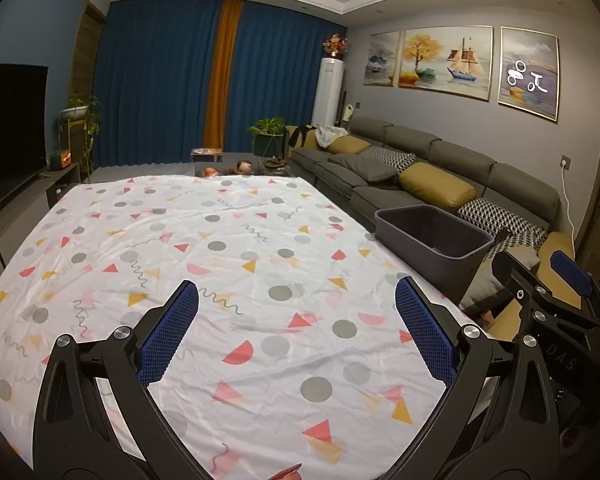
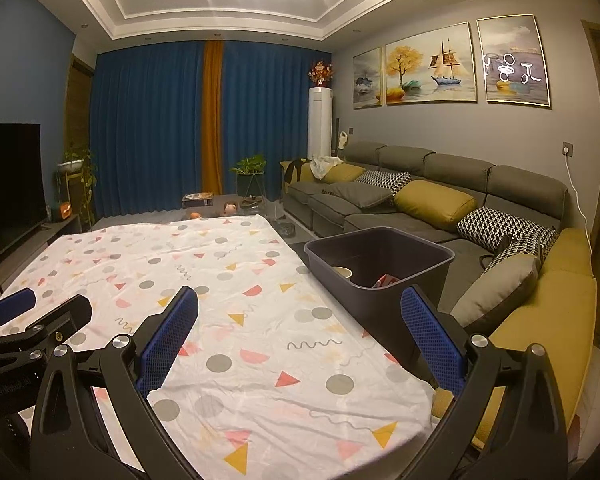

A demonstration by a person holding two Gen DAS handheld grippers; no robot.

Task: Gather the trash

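A dark grey bin (image 2: pixel 380 276) stands off the right edge of the table; it also shows in the left wrist view (image 1: pixel 436 244). Inside it lie a paper cup (image 2: pixel 342 272) and a red-and-white wrapper (image 2: pixel 386 281). My left gripper (image 1: pixel 298 328) is open and empty above the patterned tablecloth (image 1: pixel 220 248). My right gripper (image 2: pixel 300 332) is open and empty above the table's right side, near the bin. A reddish scrap (image 1: pixel 286 473) peeks in at the bottom edge of the left wrist view. The right gripper shows in the left wrist view (image 1: pixel 540 300), the left gripper in the right wrist view (image 2: pixel 32 320).
A grey sofa (image 2: pixel 440 208) with yellow and patterned cushions runs along the right wall. A TV (image 2: pixel 8 184) on a low cabinet stands at the left. Plants, small items on a low table (image 2: pixel 216 204) and blue curtains lie beyond the far table edge.
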